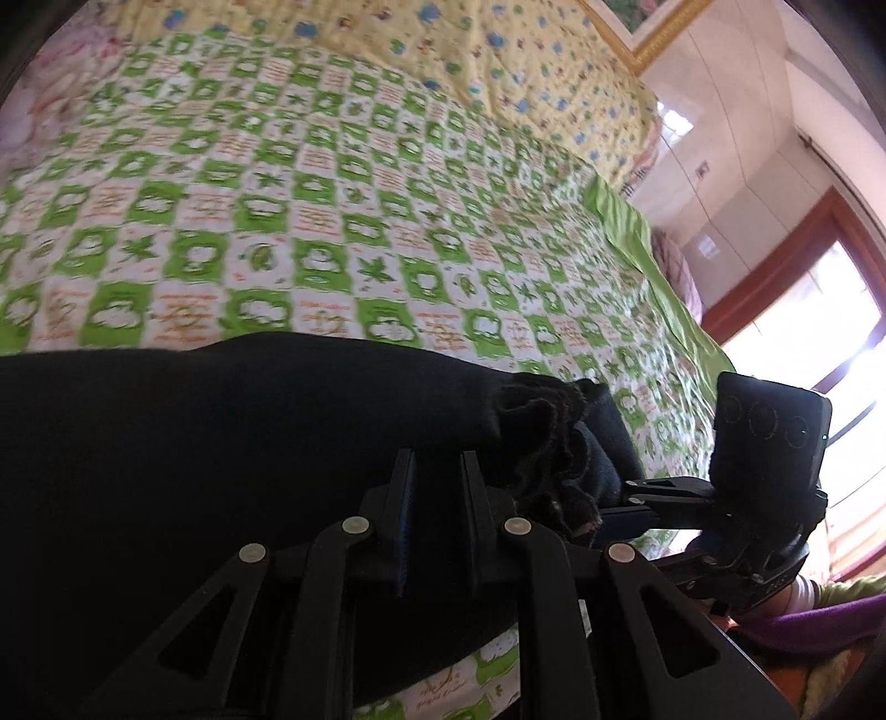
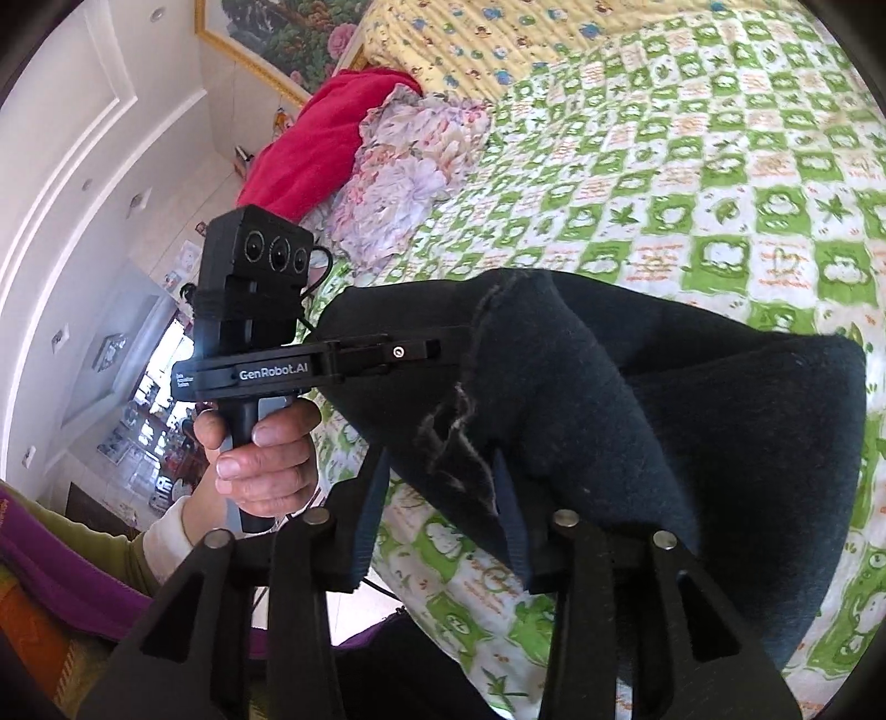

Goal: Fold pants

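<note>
nearest the lens in the left wrist view, the left gripper (image 1: 437,471) has its jaws drawn narrow, and black cloth of the pants (image 1: 194,443) fills the space around them; whether cloth is pinched between them cannot be told. in the right wrist view the right gripper (image 2: 437,487) stands with its jaws fairly wide, a frayed edge of the pants (image 2: 637,421) hanging between them; whether they grip it cannot be told.

the pants are black, thick and fuzzy, with a ragged, fraying hem near the jaws in both views. they lie bunched and partly lifted over the near part of the bed, in heavy folds.

the quilt (image 1: 332,210) covering the bed is a green and white check with leaf and cloud prints; it stretches bare far beyond the pants, to a yellow patterned blanket (image 1: 498,50) at the far side. the bed's right edge drops off near a window (image 1: 819,321). in the right wrist view a red cloth (image 2: 310,149) and a floral pillow (image 2: 410,166) sit at the far left.

the left gripper, seen side-on there and held in a hand (image 2: 260,465), reads "genrobot.ai".
</note>
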Motion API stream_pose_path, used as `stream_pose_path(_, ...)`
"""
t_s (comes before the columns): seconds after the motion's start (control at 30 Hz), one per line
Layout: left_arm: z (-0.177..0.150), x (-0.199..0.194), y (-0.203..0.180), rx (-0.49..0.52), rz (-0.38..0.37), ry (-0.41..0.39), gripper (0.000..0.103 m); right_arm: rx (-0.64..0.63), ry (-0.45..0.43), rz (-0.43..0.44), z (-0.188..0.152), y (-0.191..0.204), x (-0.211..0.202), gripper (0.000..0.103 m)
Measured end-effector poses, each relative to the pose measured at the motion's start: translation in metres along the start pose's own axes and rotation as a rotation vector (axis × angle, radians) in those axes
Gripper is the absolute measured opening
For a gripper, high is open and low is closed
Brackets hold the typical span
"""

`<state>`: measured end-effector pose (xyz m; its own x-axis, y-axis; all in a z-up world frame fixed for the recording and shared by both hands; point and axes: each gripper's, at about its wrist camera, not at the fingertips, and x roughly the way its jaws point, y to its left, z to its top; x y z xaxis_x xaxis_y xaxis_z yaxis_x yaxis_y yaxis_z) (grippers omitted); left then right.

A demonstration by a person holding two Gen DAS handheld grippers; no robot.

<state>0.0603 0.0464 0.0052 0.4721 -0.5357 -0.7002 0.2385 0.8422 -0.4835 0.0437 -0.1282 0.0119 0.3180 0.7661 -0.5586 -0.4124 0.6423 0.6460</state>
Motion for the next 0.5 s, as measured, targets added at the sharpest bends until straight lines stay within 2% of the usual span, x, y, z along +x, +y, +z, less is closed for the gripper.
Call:
stream_pose_path(0.27, -0.020, -0.036, 0.013, -0.090, 0.076, -0.083, 0.016, -0.060, 0.004, 0.047, 0.016, 0.021, 0.008, 0.041)
stream_pose_path(0.5, -0.045, -0.070, 0.032, -0.214, 0.113, -0.169, 0.021, -0.099, 0.015, 0.035, 0.032, 0.028, 0.018, 0.041)
